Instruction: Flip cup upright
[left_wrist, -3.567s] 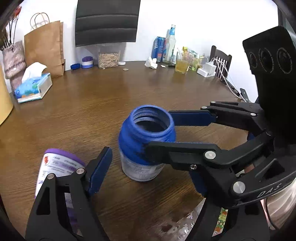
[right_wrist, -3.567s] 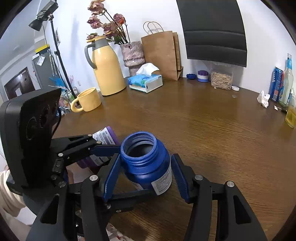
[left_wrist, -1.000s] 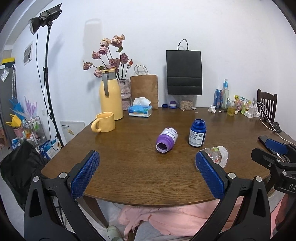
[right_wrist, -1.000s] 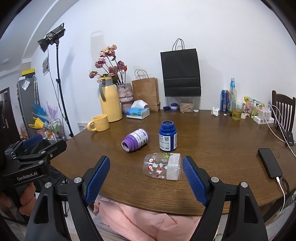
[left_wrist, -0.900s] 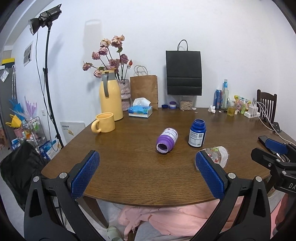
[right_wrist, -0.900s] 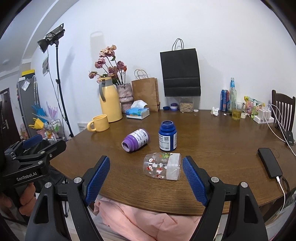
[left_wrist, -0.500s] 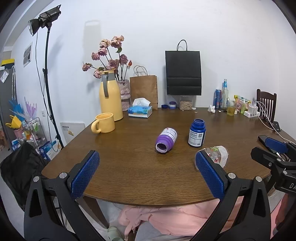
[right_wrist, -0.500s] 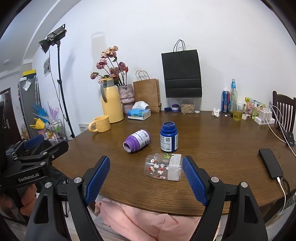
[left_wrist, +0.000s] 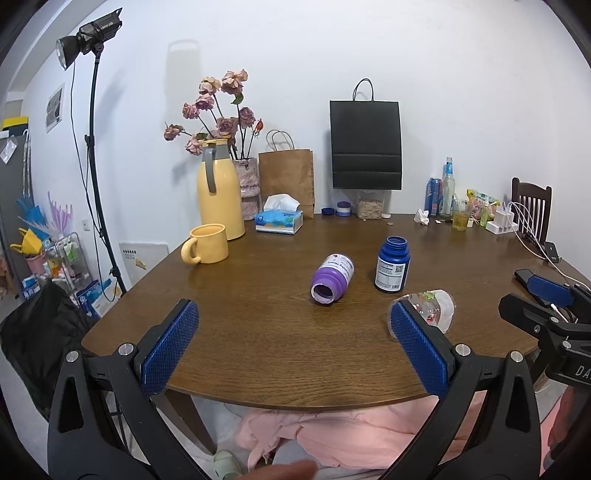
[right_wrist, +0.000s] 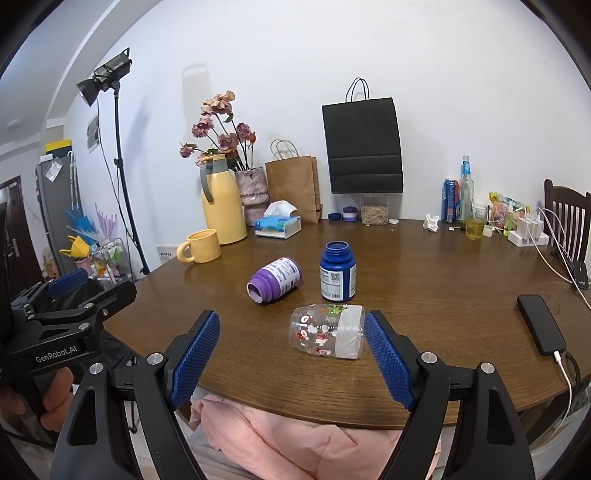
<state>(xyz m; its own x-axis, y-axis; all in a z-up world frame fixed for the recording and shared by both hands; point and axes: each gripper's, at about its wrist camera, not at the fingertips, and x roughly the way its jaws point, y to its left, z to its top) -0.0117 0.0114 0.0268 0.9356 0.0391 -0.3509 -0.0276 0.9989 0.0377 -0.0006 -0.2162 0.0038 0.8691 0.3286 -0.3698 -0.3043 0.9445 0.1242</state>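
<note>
Both hand-held grippers are backed off from the desk (right_wrist: 443, 280) with nothing in them: my left hand-held gripper (left_wrist: 295, 339) has its blue pads spread wide, and my right hand-held gripper (right_wrist: 291, 354) is just as wide apart. Between the two, I count three containers in mid-desk. The blue bottle (right_wrist: 337, 271) stands upright, mouth open to the top. The purple bottle (right_wrist: 275, 279) lies on its side beside it, mouth toward me. Nearest the edge, the clear cup (right_wrist: 328, 335) with red and green printed figures also lies on its side, its frosted white end to my right.

I judge one flip finished and another about to begin. The clear cup sits straight ahead of my right pads, so the next move calls for advancing, closing across its round body, then rotating it onto its base without letting it roll.

Readable writing: "GenRobot.AI" on the left unit's body as seen from the right wrist camera. The bottle labels are too small to read.
</note>
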